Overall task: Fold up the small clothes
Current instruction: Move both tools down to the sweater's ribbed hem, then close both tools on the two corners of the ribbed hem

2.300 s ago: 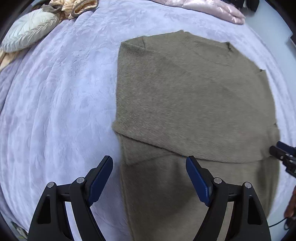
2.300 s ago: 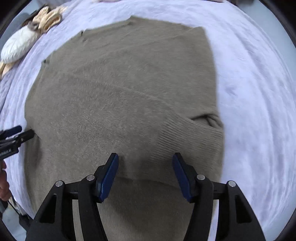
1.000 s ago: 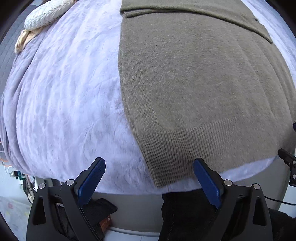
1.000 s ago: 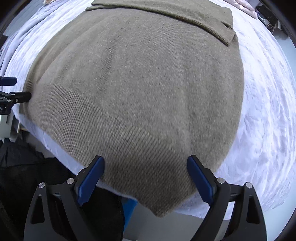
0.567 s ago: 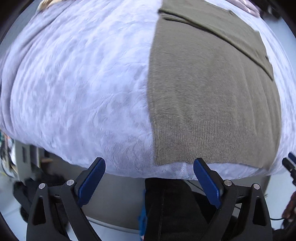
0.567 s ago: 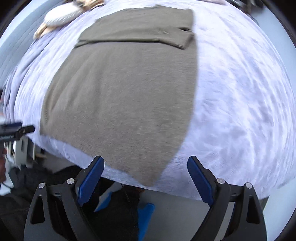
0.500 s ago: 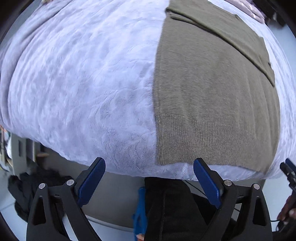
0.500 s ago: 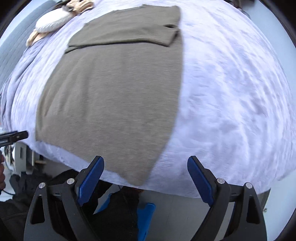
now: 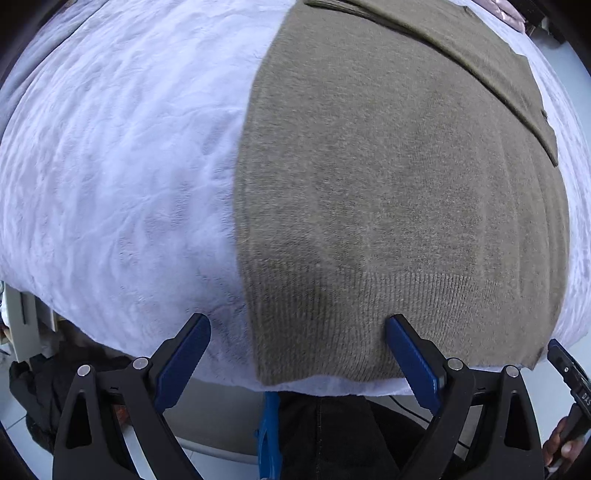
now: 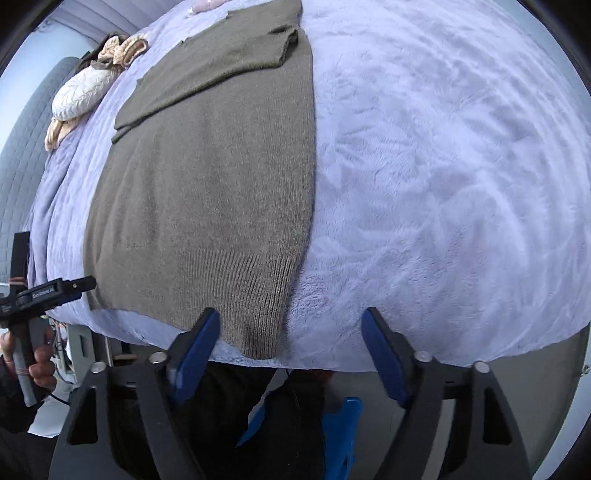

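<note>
An olive-brown knit sweater (image 9: 399, 192) lies flat on the lavender fleece blanket (image 9: 122, 166), sleeves folded across its far end. Its ribbed hem lies along the bed's near edge. My left gripper (image 9: 299, 343) hovers open just over the hem's left corner, which lies between its blue pads (image 9: 410, 354) untouched. In the right wrist view the sweater (image 10: 207, 184) has its right hem corner between the fingers of my right gripper (image 10: 290, 332). Those jaws are closing, and the pads (image 10: 199, 343) are still clear of the cloth. The left gripper (image 10: 55, 290) shows there at the left, held in a hand (image 10: 37, 365).
A white quilted pillow (image 10: 83, 94) and beige bunched fabric (image 10: 125, 48) lie at the bed's far left, beside a grey padded wall (image 10: 22, 155). A pink garment (image 9: 506, 11) lies at the far end. Below the bed edge are the person's dark trousers (image 9: 332, 435) and blue footwear (image 10: 343, 435).
Both grippers have drawn back from over the sweater's body to its hem at the bed edge. The left has since come closer to the hem. The right gripper's fingers stand narrower than before.
</note>
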Available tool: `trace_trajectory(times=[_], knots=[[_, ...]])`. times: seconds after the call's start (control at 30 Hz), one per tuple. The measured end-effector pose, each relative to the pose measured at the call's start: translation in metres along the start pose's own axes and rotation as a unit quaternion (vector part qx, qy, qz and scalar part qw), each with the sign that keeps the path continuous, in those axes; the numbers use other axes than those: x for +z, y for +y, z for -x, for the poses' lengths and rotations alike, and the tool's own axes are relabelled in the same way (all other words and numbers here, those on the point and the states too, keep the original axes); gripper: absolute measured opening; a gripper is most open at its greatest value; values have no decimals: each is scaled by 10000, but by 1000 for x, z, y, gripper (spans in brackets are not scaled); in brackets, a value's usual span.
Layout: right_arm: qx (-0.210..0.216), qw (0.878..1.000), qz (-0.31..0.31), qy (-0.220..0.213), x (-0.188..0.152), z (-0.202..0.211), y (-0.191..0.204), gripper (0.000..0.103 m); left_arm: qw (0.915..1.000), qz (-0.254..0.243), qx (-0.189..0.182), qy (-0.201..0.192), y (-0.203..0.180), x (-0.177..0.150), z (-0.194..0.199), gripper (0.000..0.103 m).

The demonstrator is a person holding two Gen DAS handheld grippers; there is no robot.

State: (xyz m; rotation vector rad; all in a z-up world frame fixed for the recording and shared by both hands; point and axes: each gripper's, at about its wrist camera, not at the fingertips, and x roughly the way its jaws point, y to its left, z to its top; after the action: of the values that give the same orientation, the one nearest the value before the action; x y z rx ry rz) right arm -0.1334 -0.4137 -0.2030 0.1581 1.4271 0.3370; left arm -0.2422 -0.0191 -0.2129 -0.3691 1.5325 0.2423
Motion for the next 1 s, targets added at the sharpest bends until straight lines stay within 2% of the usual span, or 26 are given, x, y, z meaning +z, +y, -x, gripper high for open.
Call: trace_trajectory(times=[0.03, 0.23, 0.53, 0.73, 0.83, 0.93, 1.0], knots=[[26, 10000, -1, 46, 0, -4, 1, 70, 10000, -26, -33, -23, -1, -1, 0, 96], [305, 9994, -110, 151, 5, -25, 7, 69, 9995, -189, -213, -147, -17, 7, 0, 96], [348, 9992, 30, 196, 19, -48, 33, 69, 9973, -271, -664, -165, 32, 14, -9, 96], [311, 9991, 250, 147, 21, -55, 50, 70, 9951, -127, -978, -110, 63, 25, -35, 96], [311, 9989, 318, 173, 21, -59, 58, 70, 9927, -115, -1199, -87, 76, 31, -28, 96], [440, 9979, 429, 188, 23, -60, 70, 70, 9926, -127, -1210, -51, 82, 34, -27, 96], [381, 9973, 601, 194, 24, -63, 79, 70, 9937, -119, -1112, 54, 85, 39, -27, 97]])
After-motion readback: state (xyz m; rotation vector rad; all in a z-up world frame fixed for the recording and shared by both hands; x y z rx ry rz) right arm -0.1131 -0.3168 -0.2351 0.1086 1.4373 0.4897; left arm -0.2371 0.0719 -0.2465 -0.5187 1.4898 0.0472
